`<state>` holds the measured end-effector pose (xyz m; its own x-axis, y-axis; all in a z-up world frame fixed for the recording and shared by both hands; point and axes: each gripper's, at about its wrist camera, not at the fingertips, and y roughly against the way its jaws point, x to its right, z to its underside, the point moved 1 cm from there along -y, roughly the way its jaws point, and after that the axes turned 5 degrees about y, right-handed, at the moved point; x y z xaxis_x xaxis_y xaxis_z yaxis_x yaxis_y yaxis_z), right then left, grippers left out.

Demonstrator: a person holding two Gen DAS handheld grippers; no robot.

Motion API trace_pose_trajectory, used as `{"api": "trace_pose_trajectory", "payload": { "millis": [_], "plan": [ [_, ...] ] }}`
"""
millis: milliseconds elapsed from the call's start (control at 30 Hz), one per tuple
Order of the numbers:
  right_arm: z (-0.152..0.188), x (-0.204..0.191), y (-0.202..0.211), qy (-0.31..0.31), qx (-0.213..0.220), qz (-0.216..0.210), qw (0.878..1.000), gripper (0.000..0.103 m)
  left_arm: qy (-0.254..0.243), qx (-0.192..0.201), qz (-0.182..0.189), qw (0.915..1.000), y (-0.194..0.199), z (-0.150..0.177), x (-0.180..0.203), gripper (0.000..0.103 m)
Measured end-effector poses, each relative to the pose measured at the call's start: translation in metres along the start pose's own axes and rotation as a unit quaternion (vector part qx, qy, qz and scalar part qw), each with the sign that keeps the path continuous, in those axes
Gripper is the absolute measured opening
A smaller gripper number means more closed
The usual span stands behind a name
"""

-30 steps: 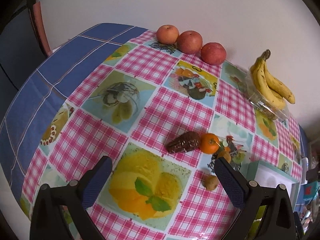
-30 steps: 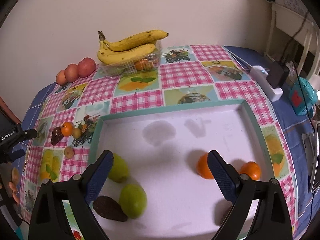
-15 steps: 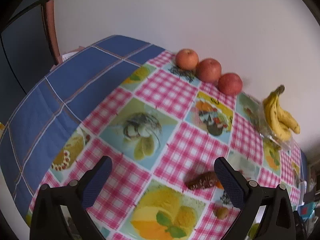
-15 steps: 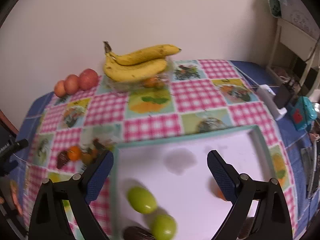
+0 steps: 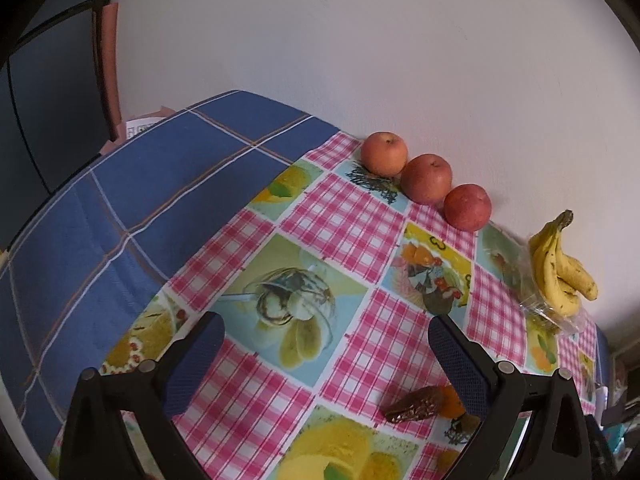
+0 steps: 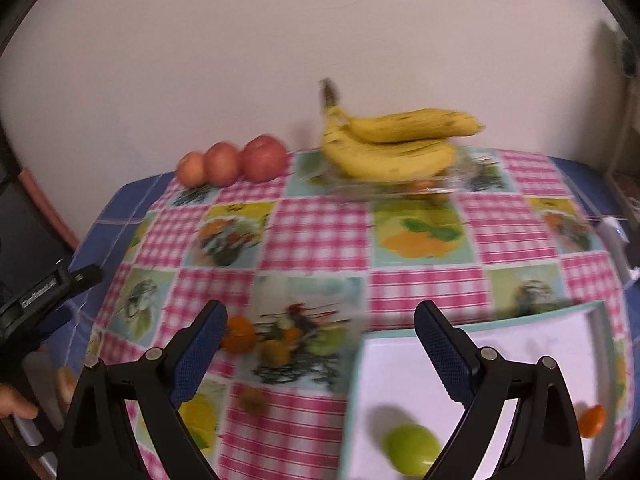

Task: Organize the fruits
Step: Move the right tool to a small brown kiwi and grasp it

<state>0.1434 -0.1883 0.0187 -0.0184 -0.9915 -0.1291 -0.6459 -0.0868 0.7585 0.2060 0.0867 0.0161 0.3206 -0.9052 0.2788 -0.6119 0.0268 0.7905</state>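
Observation:
Both grippers hover open and empty over the checked tablecloth. My left gripper (image 5: 324,334) faces three apples (image 5: 426,179) lined along the wall and a banana bunch (image 5: 560,268) at the right. A dark brown fruit (image 5: 416,404) and an orange (image 5: 450,400) lie beside its right finger. My right gripper (image 6: 318,322) is over the cloth left of the white tray (image 6: 520,332). That tray holds a green fruit (image 6: 412,444) and an orange (image 6: 592,420). Loose on the cloth are an orange (image 6: 239,335), a yellowish fruit (image 6: 276,350) and a small brown fruit (image 6: 252,400). The banana bunch (image 6: 392,140) and apples (image 6: 234,162) stand at the back.
A wall runs close behind the table. The bananas rest on a clear plastic container (image 6: 400,188). A blue cloth (image 5: 120,216) covers the table's left end. The other gripper's body (image 6: 44,296) and a hand (image 6: 16,404) show at the right wrist view's left edge.
Both grippers have tilted up and away from the table's near part. The right view has swung left off the tray toward the loose fruits. The left view now shows more wall and the apples nearer centre.

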Motion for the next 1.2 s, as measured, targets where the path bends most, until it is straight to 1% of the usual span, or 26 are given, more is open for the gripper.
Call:
{"api": "trace_pose_trajectory", "payload": {
  "millis": [67,100,133,200,300,400,533,767,867,933,967,1033,1200],
  "plan": [
    [0.002,-0.009,-0.01,0.013,-0.007,-0.008,1.0,0.093,-0.006,-0.009,0.005,0.9999,-0.006,0.002,0.004,0.103],
    [0.003,-0.012,-0.014,0.019,-0.01,-0.01,1.0,0.087,-0.009,-0.016,0.011,0.9998,-0.008,0.003,0.006,0.103],
    [0.004,-0.016,-0.019,0.026,-0.016,-0.016,0.999,0.077,-0.012,-0.025,0.021,0.9994,-0.012,0.005,0.007,0.103],
    [0.006,-0.019,-0.026,0.031,-0.025,-0.022,0.999,0.067,-0.014,-0.039,0.018,0.999,-0.018,0.009,0.01,0.103],
    [0.012,-0.021,-0.039,0.037,-0.04,-0.027,0.998,0.062,-0.009,-0.058,0.021,0.998,-0.028,0.017,0.011,0.103],
    [0.019,-0.021,-0.054,0.034,-0.064,-0.039,0.997,0.048,-0.011,-0.075,0.016,0.997,-0.038,0.025,0.013,0.103],
    [0.026,-0.02,-0.07,0.034,-0.085,-0.042,0.995,0.045,-0.023,-0.095,0.007,0.9952,-0.052,0.035,0.017,0.102],
    [0.031,-0.025,-0.08,0.035,-0.094,-0.056,0.993,0.043,-0.019,-0.121,0.016,0.9923,-0.065,0.044,0.019,0.102],
    [0.034,-0.028,-0.084,0.038,-0.098,-0.058,0.993,0.038,-0.021,-0.126,0.019,0.9916,-0.067,0.047,0.022,0.102],
    [0.036,-0.029,-0.087,0.038,-0.101,-0.061,0.992,0.03,-0.023,-0.13,0.021,0.9911,-0.069,0.049,0.024,0.102],
    [0.036,-0.029,-0.087,0.037,-0.102,-0.063,0.992,0.028,-0.025,-0.13,0.021,0.9909,-0.069,0.05,0.025,0.102],
    [0.036,-0.027,-0.087,0.033,-0.1,-0.064,0.992,0.027,-0.032,-0.132,0.022,0.9905,-0.069,0.051,0.027,0.102],
    [0.035,-0.023,-0.083,0.03,-0.097,-0.06,0.993,0.027,-0.031,-0.137,0.034,0.9895,-0.069,0.052,0.03,0.102]
  ]
}}
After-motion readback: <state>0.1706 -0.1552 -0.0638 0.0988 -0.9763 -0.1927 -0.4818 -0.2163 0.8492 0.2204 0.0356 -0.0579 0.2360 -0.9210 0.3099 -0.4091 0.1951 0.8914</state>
